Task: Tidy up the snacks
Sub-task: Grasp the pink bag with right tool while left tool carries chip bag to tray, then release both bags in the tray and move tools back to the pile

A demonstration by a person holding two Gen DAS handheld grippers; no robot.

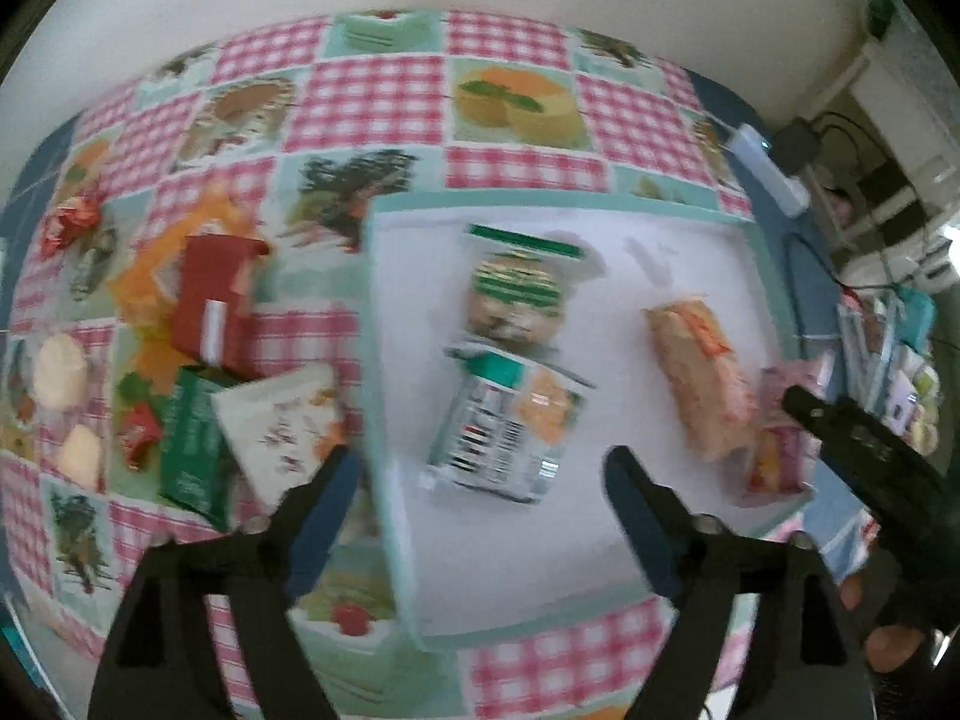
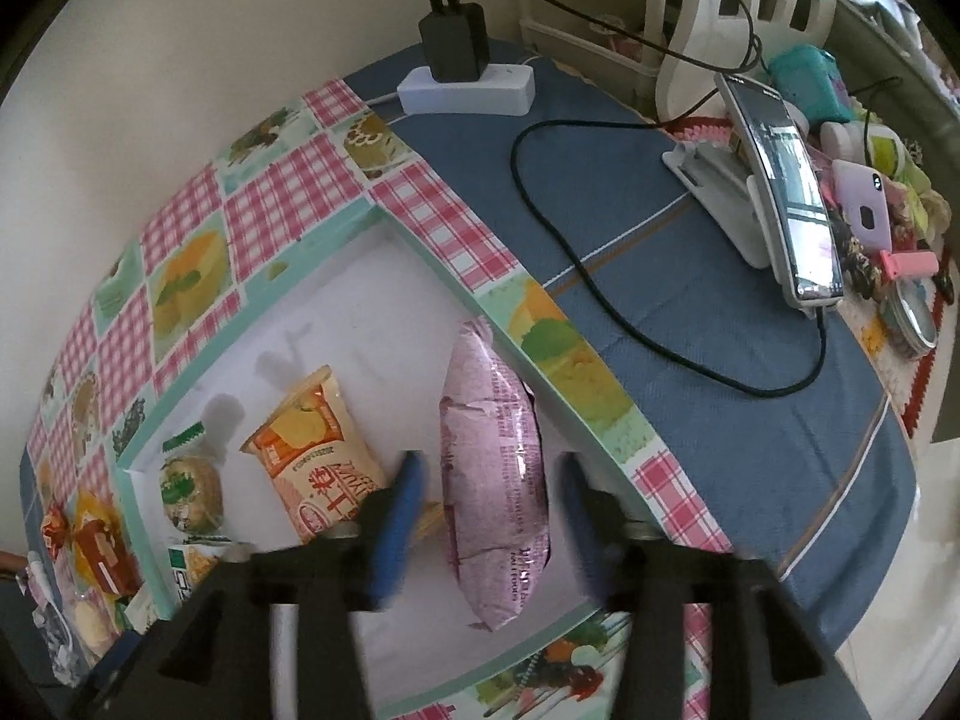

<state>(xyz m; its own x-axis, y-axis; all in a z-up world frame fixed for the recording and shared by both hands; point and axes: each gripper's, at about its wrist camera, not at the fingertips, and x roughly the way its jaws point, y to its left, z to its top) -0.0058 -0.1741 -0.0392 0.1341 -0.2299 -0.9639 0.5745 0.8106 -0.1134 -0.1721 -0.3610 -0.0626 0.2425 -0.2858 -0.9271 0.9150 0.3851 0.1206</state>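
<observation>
Blue-padded fingers (image 2: 399, 516) of the right gripper (image 2: 489, 516) stand spread wide on either side of a pink snack pack (image 2: 492, 480), with a gap showing on both sides and no grip on it. The pack lies lengthwise inside a shallow box (image 2: 252, 324) with a white floor and mint-green rim, hard against the box's right wall. Just to its left lies an orange-and-cream snack packet (image 2: 312, 456), and beyond that a round biscuit pack with a green label (image 2: 191, 495).

The left gripper (image 1: 480, 480) is likewise wide open and holds nothing; its fingers (image 1: 642, 516) hover above the box's near left side. Between them, farther in, a clear-wrapped pack with a barcode and green top (image 1: 507, 420) lies on the box floor, touching the round biscuit pack beyond it. The right gripper shows at the right edge of this view, over the pink pack.

Outside the box, on the checked tablecloth (image 1: 372, 102) to the left, a loose group of snacks waits: a red carton (image 1: 210, 300), a green box (image 1: 192, 444), a white packet (image 1: 282, 420) and small red wrapped sweets (image 1: 69, 222).

On the blue cloth (image 2: 690, 390) to the right of the box sit a white power strip with a black charger (image 2: 462, 69), a trailing black cable (image 2: 600, 276) and a phone on a white stand (image 2: 780, 192).
</observation>
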